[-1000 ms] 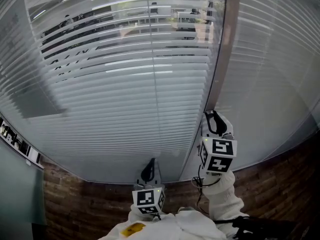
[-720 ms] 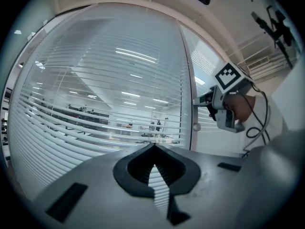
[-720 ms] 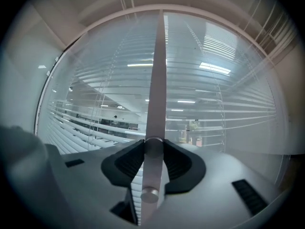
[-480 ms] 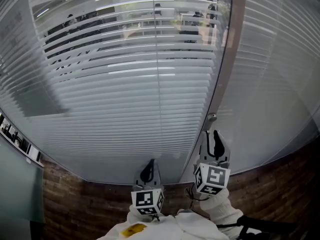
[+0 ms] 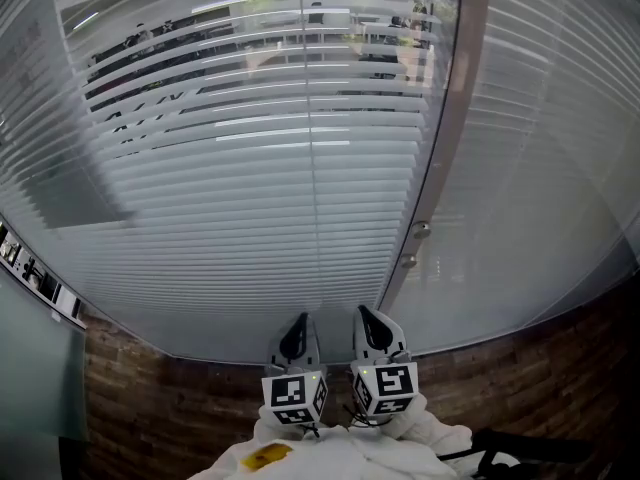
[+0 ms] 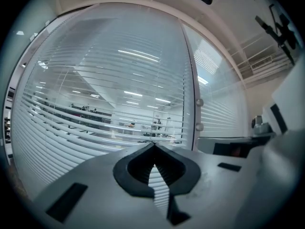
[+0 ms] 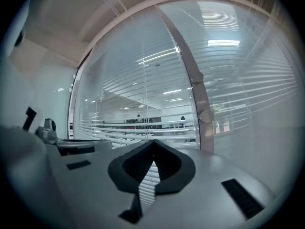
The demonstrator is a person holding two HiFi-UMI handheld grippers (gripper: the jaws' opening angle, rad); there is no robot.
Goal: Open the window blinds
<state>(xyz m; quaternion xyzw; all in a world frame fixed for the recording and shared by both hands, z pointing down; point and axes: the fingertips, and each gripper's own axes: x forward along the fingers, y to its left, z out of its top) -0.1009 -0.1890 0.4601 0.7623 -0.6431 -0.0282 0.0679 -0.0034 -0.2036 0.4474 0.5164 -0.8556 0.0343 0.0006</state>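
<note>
The window blinds are filling most of the head view, sealed behind the glass of an office partition. Their upper slats are standing tilted enough to show desks and people beyond, while the lower slats are reading as a nearly solid white band from this steep angle. A second blind panel to the right is looking shut. Between the two panels a grey frame post is running down to the brick wall.

The left gripper and the right gripper are hanging side by side low in the view, close to the person's white sleeves and well apart from the post. In its own view the left gripper is showing its jaws together with nothing between them. The right gripper has just been closing its jaws, and they are now meeting on nothing.

Two small round knobs, the upper knob and the lower knob, are sitting on the post above the right gripper. Which one tilts these slats I cannot tell.

Judging by the slats, the opening is looking only partly done. To carry on well, the right gripper would need to:

- part its jaws and rise square to a knob;
- pinch the knob across its round sides, not its face;
- turn it in short, steady amounts, checking the lower slats after each turn, since a smooth knob may be slipping in the pads.
</note>
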